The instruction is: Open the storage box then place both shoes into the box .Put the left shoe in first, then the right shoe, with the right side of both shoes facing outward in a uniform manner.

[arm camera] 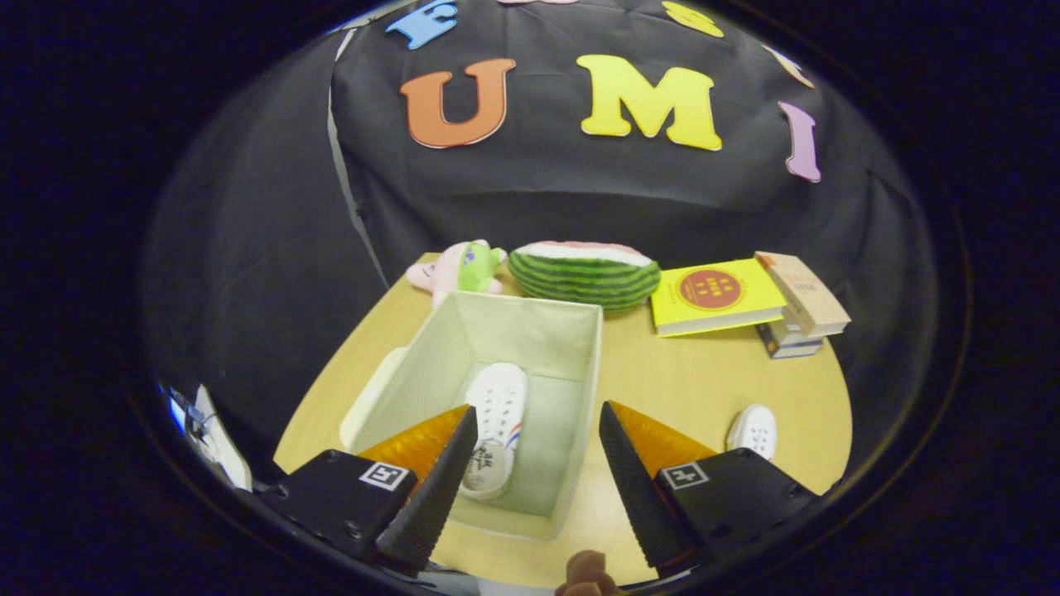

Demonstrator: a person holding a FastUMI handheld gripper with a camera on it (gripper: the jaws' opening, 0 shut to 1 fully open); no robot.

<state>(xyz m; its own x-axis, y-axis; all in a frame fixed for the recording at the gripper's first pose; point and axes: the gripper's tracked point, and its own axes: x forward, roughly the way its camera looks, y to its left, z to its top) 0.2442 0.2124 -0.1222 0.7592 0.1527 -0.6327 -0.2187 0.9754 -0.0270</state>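
The cream fabric storage box stands open on the wooden table, just ahead of my fingers. One white shoe lies inside it on the box floor, toe pointing away, its heel partly behind my left fingertip. The other white shoe rests on the table to the right of the box, half hidden by my right finger. My gripper hangs above the near part of the box, open, with nothing between its fingers. The box lid lies flat against the box's left side.
Beyond the box sit a pink and green plush toy and a watermelon-slice plush. A yellow book and a small stack of books lie at the far right. Bare tabletop stretches between box and books.
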